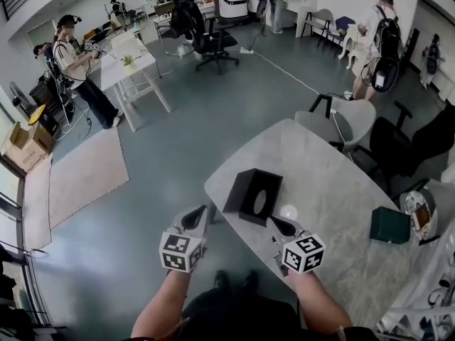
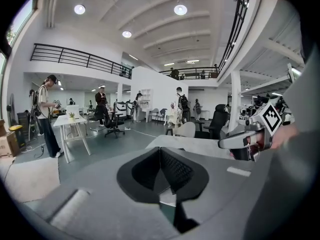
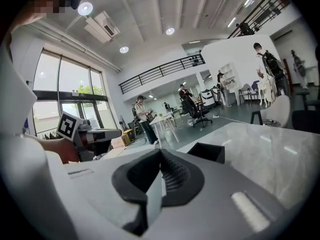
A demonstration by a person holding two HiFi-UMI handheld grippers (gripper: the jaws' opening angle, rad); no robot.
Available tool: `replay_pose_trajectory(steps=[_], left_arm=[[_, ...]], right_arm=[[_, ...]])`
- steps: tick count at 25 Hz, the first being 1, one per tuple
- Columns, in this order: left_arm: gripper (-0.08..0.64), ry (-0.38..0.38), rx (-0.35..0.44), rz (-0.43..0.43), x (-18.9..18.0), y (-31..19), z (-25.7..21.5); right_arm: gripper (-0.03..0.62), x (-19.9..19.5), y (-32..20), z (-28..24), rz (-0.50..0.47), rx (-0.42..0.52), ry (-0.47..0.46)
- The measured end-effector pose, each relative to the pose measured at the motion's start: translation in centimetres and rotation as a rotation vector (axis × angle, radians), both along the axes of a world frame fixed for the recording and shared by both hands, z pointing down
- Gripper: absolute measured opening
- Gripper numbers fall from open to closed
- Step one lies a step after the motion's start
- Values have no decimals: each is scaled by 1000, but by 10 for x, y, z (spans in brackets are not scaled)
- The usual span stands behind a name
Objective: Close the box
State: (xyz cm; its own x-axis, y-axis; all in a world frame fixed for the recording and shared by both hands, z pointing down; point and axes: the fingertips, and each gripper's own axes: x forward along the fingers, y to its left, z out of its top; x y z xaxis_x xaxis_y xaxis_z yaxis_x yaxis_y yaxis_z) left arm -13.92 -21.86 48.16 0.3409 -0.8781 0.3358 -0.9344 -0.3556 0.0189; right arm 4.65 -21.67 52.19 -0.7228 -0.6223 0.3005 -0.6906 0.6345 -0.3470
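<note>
Black and open, the box (image 1: 254, 194) sits close to the near-left edge of the pale stone-patterned bench (image 1: 334, 190), just ahead of both tools. Our left tool (image 1: 199, 213) and right tool (image 1: 276, 222) each have their jaws pressed together with nothing between them. The left one hangs just off the bench edge, the right one over the bench. We judge the main risk to be a shove: a closed tool pressing sideways could skid the light box off that edge. We cannot tell which part folds shut, so we might push the wrong side.
</note>
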Motion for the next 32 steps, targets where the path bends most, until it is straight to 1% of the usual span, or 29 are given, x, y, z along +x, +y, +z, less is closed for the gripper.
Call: replay_pose_trajectory(steps=[5,11,14,18,20,23,25,27,28,29,32], left_arm=[[12,21,7,43,-4,-29,3],[12,56,-5,120,-34,-50,12],[12,89,-6,155,-47,-57,17],[14,100,-7,234,-58,-63,23],[15,106,-24,267,-62,-63,31],[17,127,-48,300,-66,-66,47],[40,133,-72,315,-68,-73,59],[80,131,-107,322,-67,-80,75],[102,129,-126,323,-64,-83,85],[112,128,-146,325,-62,-84,94],[127,122,-193,344,-51,-84,119]], right_arm=[[3,-6,-12,14,37,-35,26],[3,-39,-28,15,96,-51,94],[3,-54,-32,19,129,-55,122],[2,-72,-33,29,188,-65,176],[3,-76,-32,36,217,-77,208],[3,-76,-35,43,233,-89,230],[3,-77,-46,48,239,-99,238],[3,-75,-60,56,247,-111,237],[15,-74,-66,62,251,-120,235],[48,-71,-71,68,255,-131,233],[67,-63,-85,83,278,-164,247]])
